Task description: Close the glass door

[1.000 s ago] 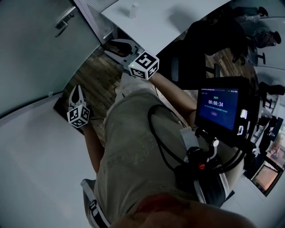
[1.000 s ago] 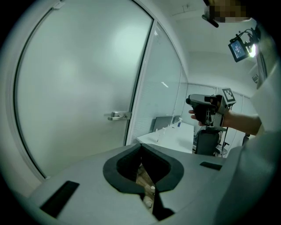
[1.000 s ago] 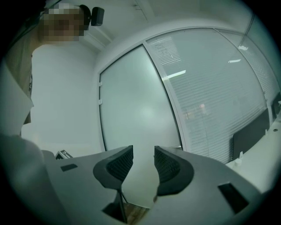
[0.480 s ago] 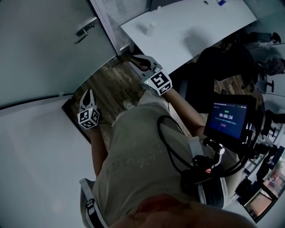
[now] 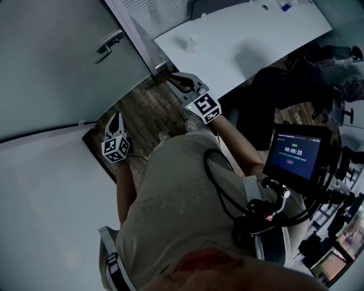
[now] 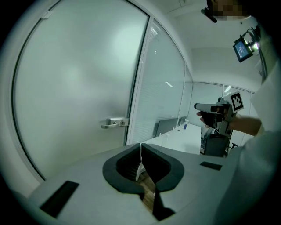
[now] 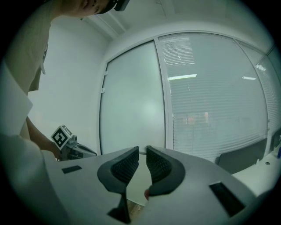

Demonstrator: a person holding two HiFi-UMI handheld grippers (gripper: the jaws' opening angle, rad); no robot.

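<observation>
Head view looks down past your chest and the small timer screen (image 5: 293, 154) mounted at your right. Just beyond them you hold both tools out over the wooden floor (image 5: 142, 111).

Your left gripper (image 5: 117, 119) has its jaws pressed fully together with nothing between them. The left gripper view shows only a thin seam where the pads meet. Your right gripper (image 5: 177, 81) has just been closing. Its ribbed pads now stand a narrow gap apart, and the right gripper view shows only empty air in that gap. Neither tool touches anything.

Farther out, the frosted glass door (image 5: 51, 68) stands ahead and to your left, well apart from both grippers. Its lever handle (image 5: 108, 42) is next to the slatted glass partition (image 5: 153, 17). A white table (image 5: 239, 34) lies off to the right.

In the right gripper view the door looks seated in its frame, so the closing seems done or nearly done. I cannot tell whether the latch has caught. If it has not, what is left is a last push near the handle.
</observation>
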